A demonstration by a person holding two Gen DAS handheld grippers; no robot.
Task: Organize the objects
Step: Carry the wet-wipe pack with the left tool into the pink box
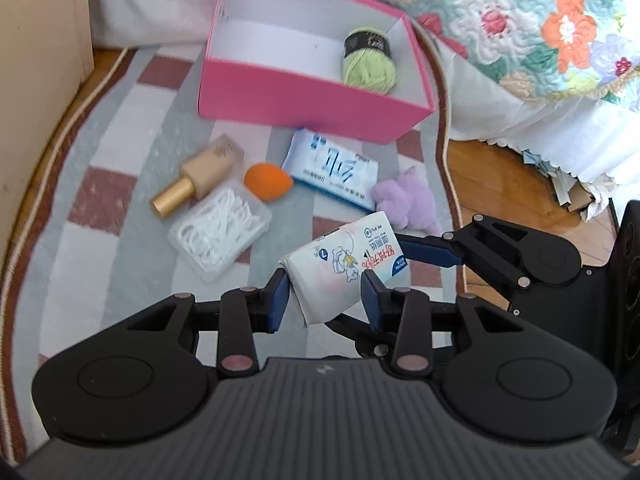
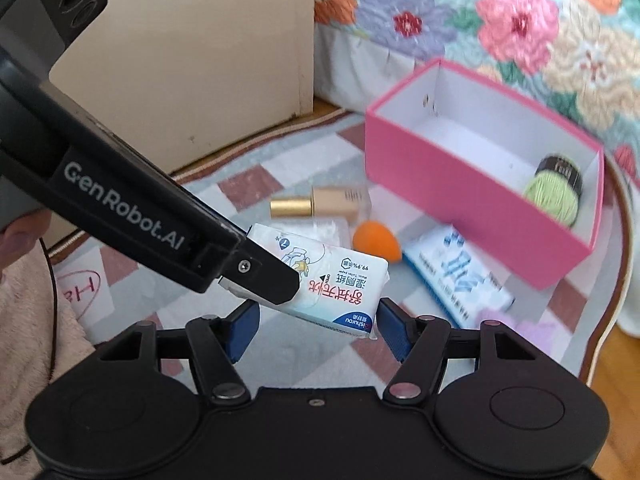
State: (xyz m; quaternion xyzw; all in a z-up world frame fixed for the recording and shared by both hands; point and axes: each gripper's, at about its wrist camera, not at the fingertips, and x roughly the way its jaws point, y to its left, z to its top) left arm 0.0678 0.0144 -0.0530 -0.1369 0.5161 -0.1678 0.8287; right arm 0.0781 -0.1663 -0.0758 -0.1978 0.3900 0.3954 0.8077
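My left gripper [image 1: 325, 295] is shut on a white wet-tissue pack [image 1: 344, 266] and holds it above the rug; the pack also shows in the right wrist view [image 2: 340, 284]. My right gripper [image 2: 318, 330] is open, its pads on either side of the pack's near end without touching. The pink box [image 1: 304, 100] stands beyond, with a green yarn ball [image 1: 369, 65] inside. On the rug lie a gold-capped bottle [image 1: 196, 182], an orange sponge [image 1: 267, 181], a clear box of floss picks [image 1: 218, 232], a blue-white tissue pack [image 1: 332, 168] and a purple plush [image 1: 406, 198].
A checked rug [image 1: 120, 160] covers the wooden floor [image 1: 508, 184]. A bed with a floral quilt [image 1: 540, 28] is behind and right. A beige cabinet [image 2: 200, 48] stands at the left. A pink towel [image 2: 36, 320] lies near left.
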